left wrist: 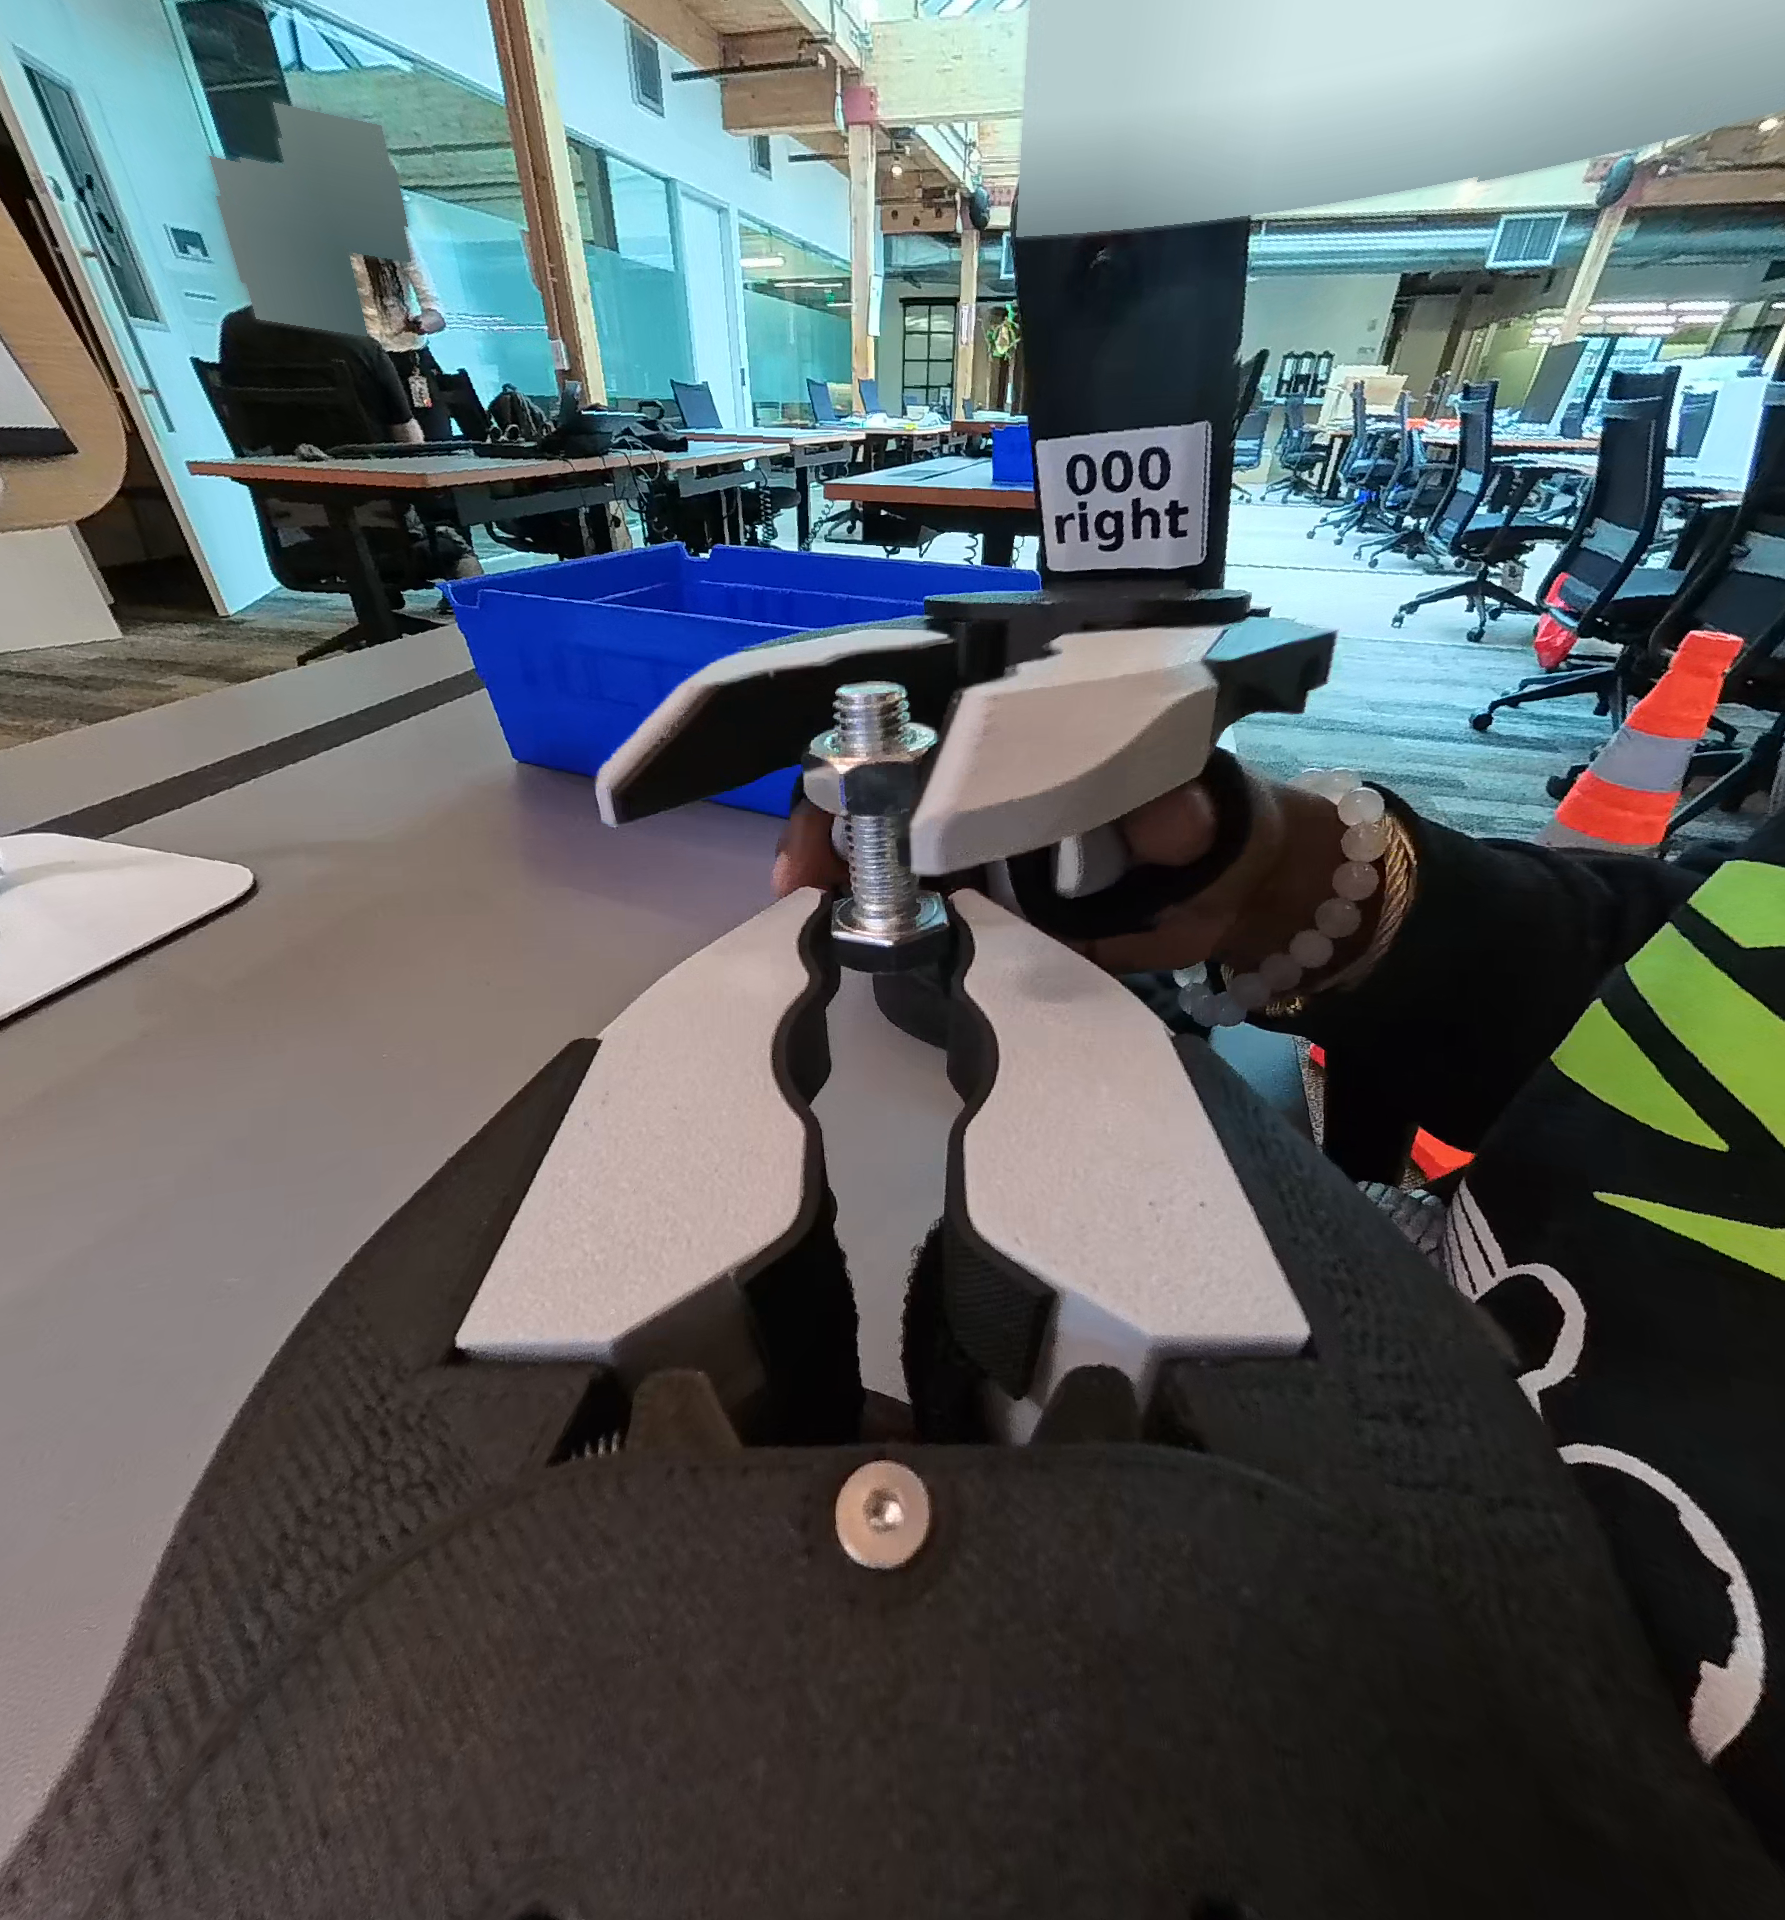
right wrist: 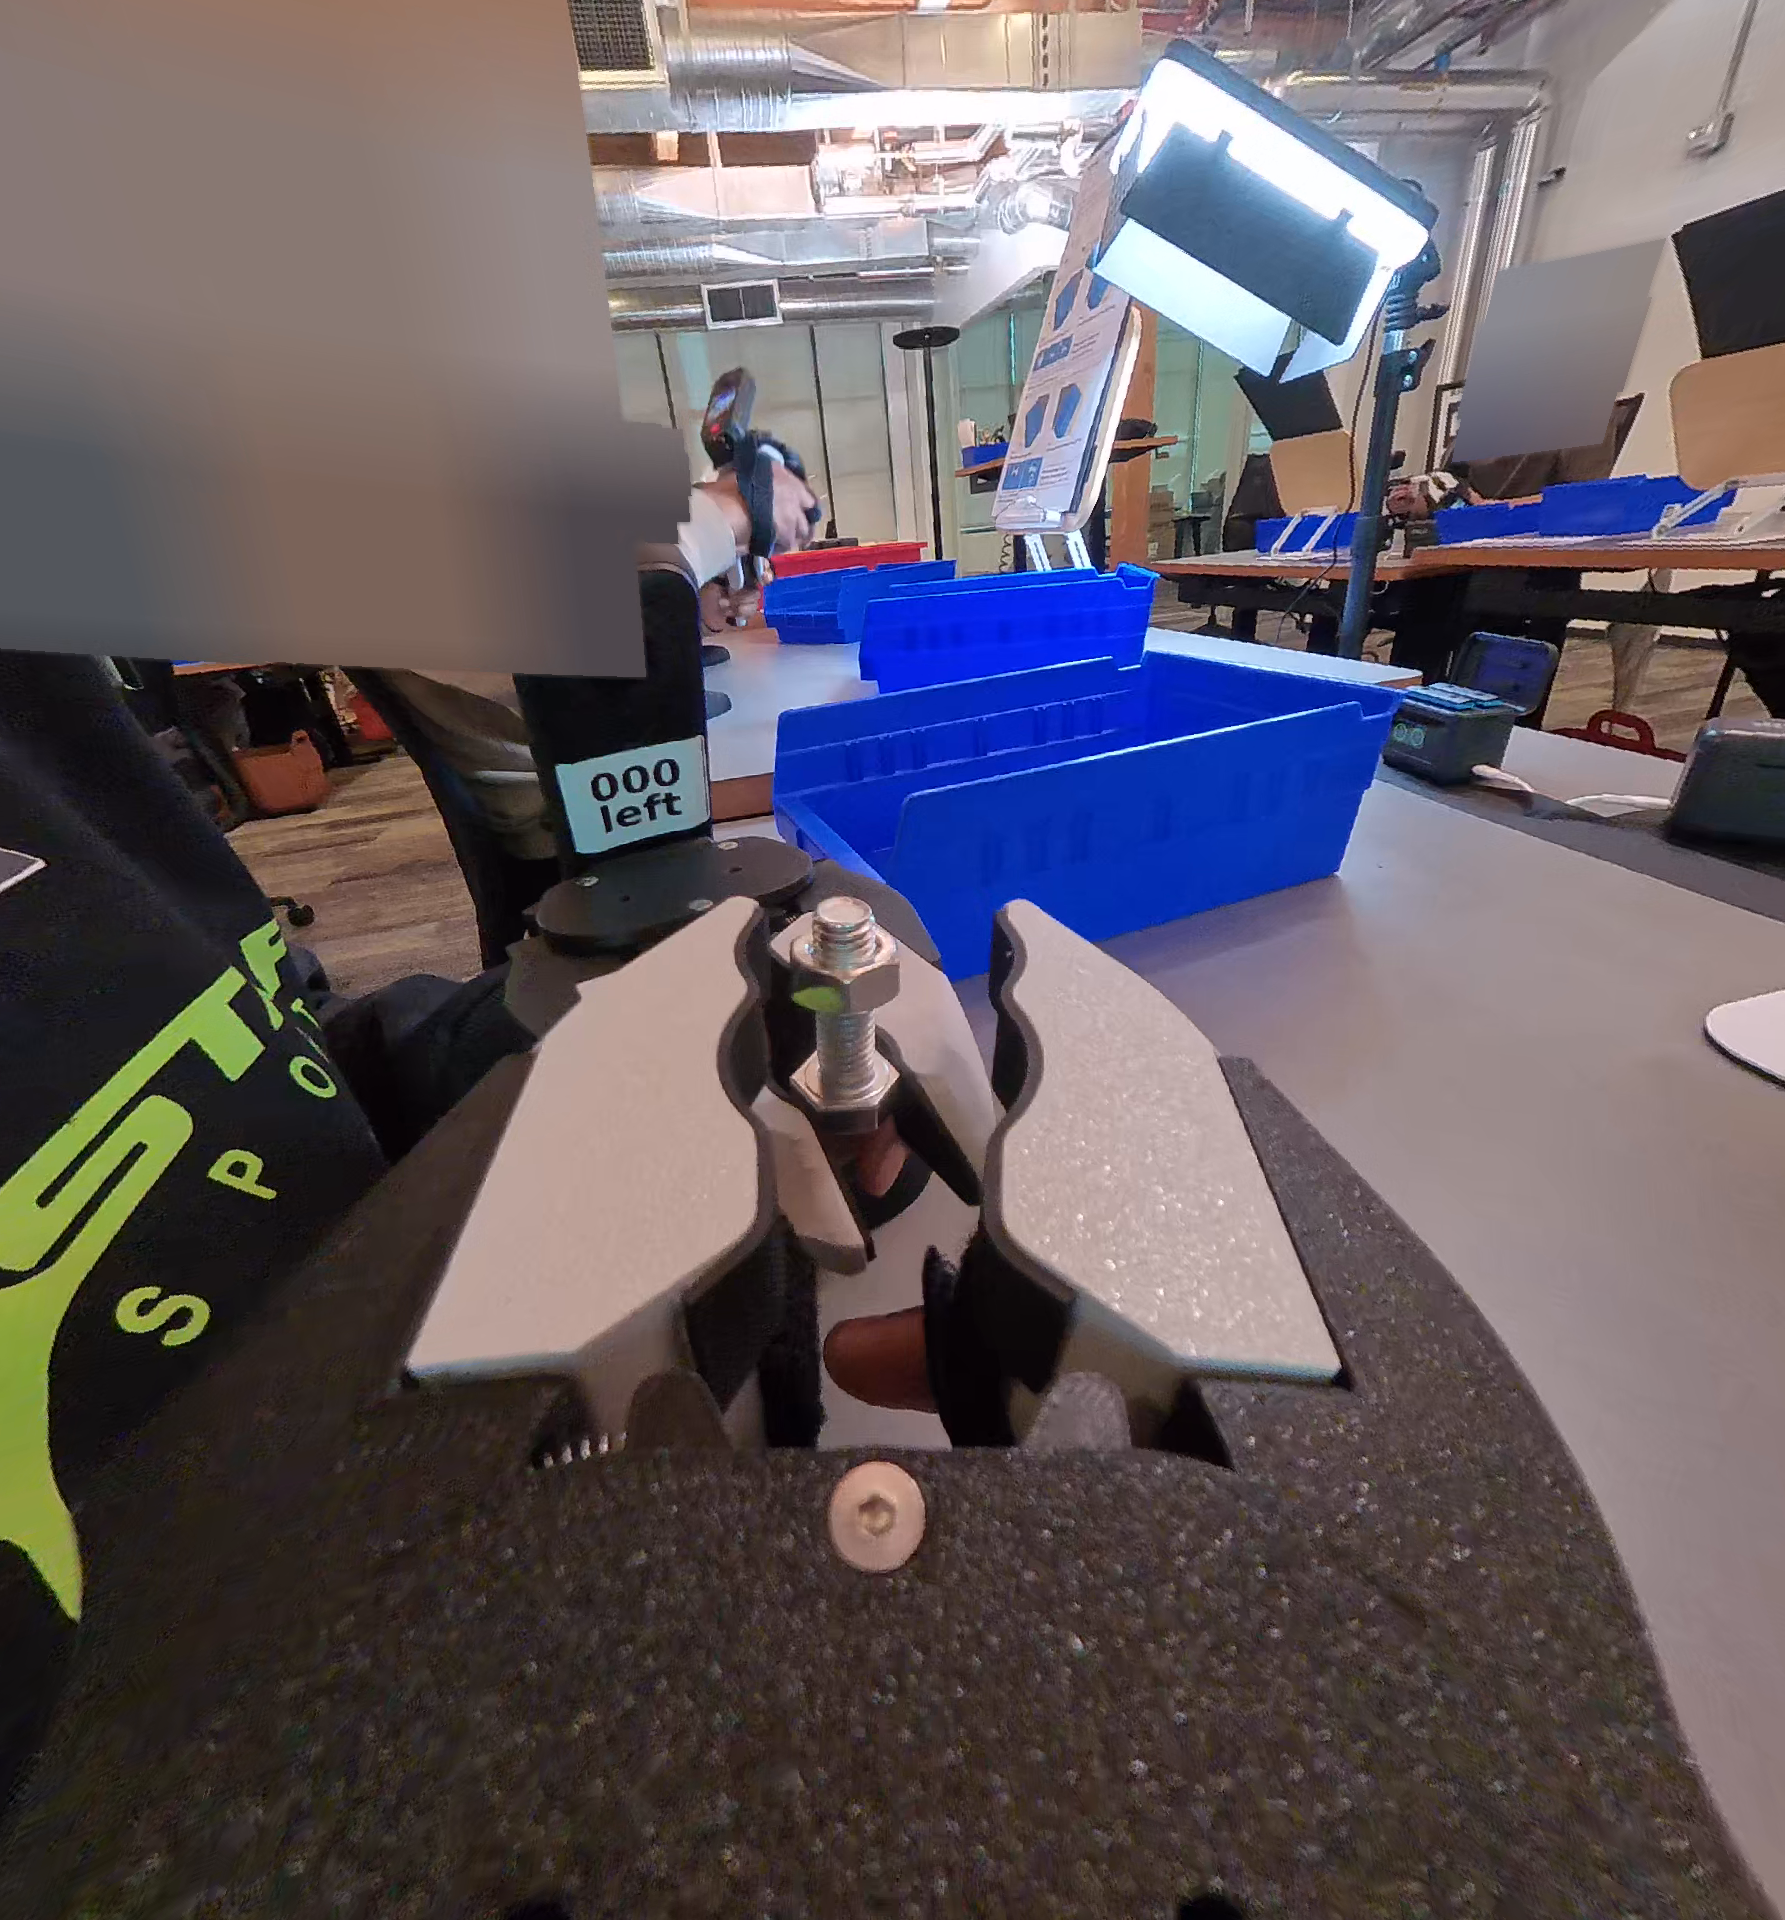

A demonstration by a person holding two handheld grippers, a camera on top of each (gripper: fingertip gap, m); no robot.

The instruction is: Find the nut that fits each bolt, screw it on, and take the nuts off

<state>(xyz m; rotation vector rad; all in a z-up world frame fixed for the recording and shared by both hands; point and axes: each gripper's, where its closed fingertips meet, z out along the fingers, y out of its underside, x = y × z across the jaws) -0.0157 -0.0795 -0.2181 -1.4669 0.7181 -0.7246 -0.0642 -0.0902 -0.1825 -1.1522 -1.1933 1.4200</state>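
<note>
While the left gripper (left wrist: 883, 940) clamps the bolt (left wrist: 875, 821) upright by its head above the grey table (left wrist: 244, 1039), the right gripper (right wrist: 872, 956) stands parted around the nut (left wrist: 860, 774), apparently between turns.

A blue bin (right wrist: 1075, 810) stands on the grey tabletop (right wrist: 1490, 1091) just beyond the upright bolt (left wrist: 875, 821), closing off any approach from the far side. The left gripper (left wrist: 883, 940) clamps the bolt's head from below while the right gripper (right wrist: 872, 961) flanks the nut (right wrist: 838, 977) with its fingers spread, filling the space on both sides. Only the bolt's threaded tip is free above. Bare tabletop lies open left of the left gripper, up to a white base plate (left wrist: 67, 935) at the edge.
</note>
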